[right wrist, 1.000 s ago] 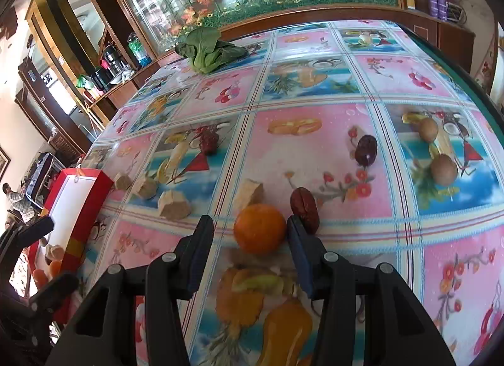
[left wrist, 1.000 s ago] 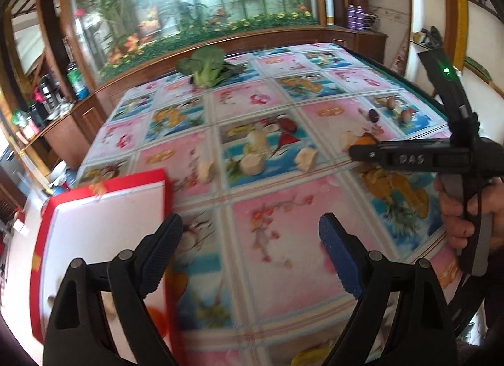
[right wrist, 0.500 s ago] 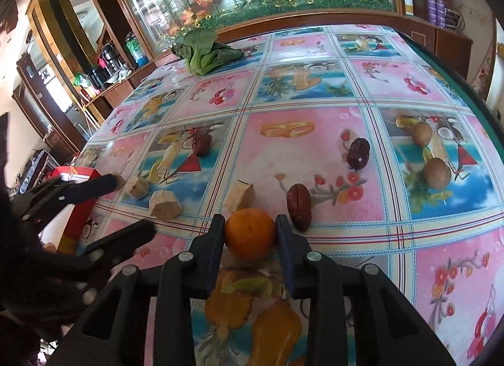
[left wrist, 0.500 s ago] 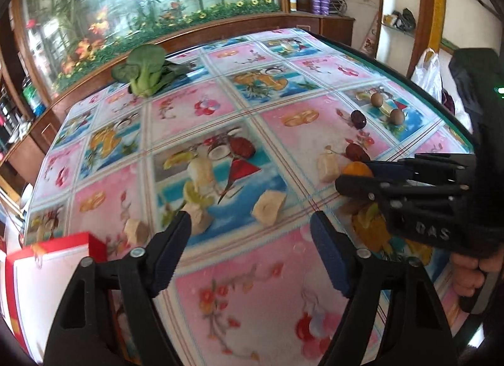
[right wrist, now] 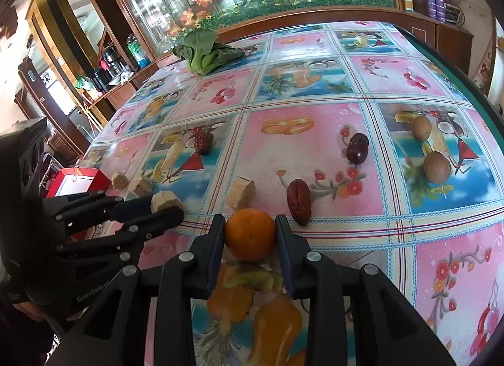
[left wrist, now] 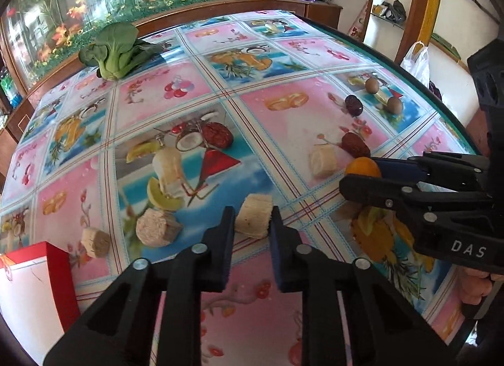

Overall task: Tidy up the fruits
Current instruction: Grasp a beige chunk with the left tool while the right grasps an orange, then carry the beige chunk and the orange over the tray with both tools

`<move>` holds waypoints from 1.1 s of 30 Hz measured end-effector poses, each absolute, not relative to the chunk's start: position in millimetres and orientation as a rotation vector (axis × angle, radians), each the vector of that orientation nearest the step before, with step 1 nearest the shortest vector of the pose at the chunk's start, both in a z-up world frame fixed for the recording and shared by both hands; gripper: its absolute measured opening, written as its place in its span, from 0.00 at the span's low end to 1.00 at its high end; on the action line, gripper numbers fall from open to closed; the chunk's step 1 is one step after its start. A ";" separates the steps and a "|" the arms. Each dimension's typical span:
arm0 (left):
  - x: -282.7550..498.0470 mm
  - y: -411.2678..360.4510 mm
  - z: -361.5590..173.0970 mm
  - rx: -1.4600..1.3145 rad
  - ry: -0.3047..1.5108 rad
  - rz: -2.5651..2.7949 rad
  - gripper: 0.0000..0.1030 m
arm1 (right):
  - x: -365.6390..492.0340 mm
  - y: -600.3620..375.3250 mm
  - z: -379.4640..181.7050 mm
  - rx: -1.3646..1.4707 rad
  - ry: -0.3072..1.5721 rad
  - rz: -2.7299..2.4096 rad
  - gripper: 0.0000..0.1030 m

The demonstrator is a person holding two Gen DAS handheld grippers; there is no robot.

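The left tool (left wrist: 252,219) was closed on a pale chunk (left wrist: 254,219) resting on the table (left wrist: 283,120). Two similar chunks (left wrist: 157,228) lay just left of it, a red box (left wrist: 60,281) beyond them. The right tool (right wrist: 250,233) gripped an orange (right wrist: 250,233) on the table. A date (right wrist: 298,197) lay just right of its right finger, another chunk (right wrist: 241,191) just ahead. Both tools were held low, nearly level, side by side.
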State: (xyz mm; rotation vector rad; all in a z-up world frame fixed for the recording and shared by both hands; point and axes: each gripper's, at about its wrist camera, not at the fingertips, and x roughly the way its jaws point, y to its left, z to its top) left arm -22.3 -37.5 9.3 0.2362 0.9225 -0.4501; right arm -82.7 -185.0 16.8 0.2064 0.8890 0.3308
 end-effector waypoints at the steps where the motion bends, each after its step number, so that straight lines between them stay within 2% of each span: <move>1: -24.3 -36.9 9.6 0.228 0.922 -0.450 0.21 | -83.1 -184.6 17.2 0.208 0.886 0.336 0.30; 9: -55.6 -22.0 32.9 0.133 0.835 -0.377 0.21 | -97.0 -179.4 35.0 0.185 0.761 0.376 0.30; 15: -94.1 -9.7 61.7 0.158 0.703 -0.240 0.21 | -108.1 -175.6 47.7 0.180 0.666 0.412 0.30; 23: -114.7 14.7 93.0 0.186 0.587 -0.080 0.21 | -108.4 -168.0 44.9 0.139 0.670 0.404 0.30; 33: -126.8 49.5 99.4 0.157 0.562 0.024 0.21 | -110.7 -166.2 42.2 0.105 0.660 0.365 0.30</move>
